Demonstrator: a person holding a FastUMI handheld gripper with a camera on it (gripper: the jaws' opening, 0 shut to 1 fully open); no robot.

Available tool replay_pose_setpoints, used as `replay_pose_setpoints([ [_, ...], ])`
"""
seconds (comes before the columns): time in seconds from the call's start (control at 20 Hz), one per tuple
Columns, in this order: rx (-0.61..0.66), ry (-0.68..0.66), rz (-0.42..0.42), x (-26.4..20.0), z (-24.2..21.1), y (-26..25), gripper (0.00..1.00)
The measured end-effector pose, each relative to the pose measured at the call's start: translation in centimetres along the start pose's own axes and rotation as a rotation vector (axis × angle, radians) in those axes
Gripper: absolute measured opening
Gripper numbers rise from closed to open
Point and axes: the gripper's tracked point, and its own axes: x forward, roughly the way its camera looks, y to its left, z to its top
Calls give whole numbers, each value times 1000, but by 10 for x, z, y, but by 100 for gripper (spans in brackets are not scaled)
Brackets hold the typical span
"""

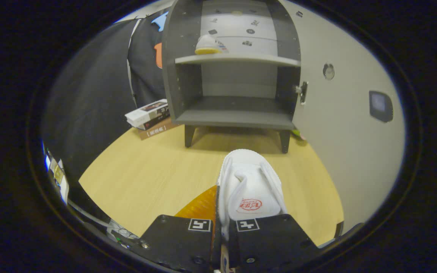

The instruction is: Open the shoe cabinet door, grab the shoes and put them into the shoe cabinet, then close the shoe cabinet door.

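Two shoes in play: one white shoe (249, 182) clamped at its side wall between the fingers (220, 227), toe aimed at the shoe cabinet (235, 76); the second shoe (209, 45) sits on the upper shelf. Cabinet door (340, 125) hangs wide open. Red tongue logo, unreadable. Three stacked books (149, 118) lie beside the cabinet on the pale wood bench (146, 178).
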Motion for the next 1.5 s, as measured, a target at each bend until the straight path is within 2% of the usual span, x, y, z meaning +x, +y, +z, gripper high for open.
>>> replay_pose_setpoints([
  [0.35,-28,-188,-91,-63,136,-13,11],
  [0.6,-50,-284,-119,-69,230,-24,11],
  [1.0,-63,-336,-105,-3,355,-25,11],
  [1.2,-41,-308,-81,48,386,-26,11],
  [1.5,-32,-251,-114,116,412,-50,11],
])
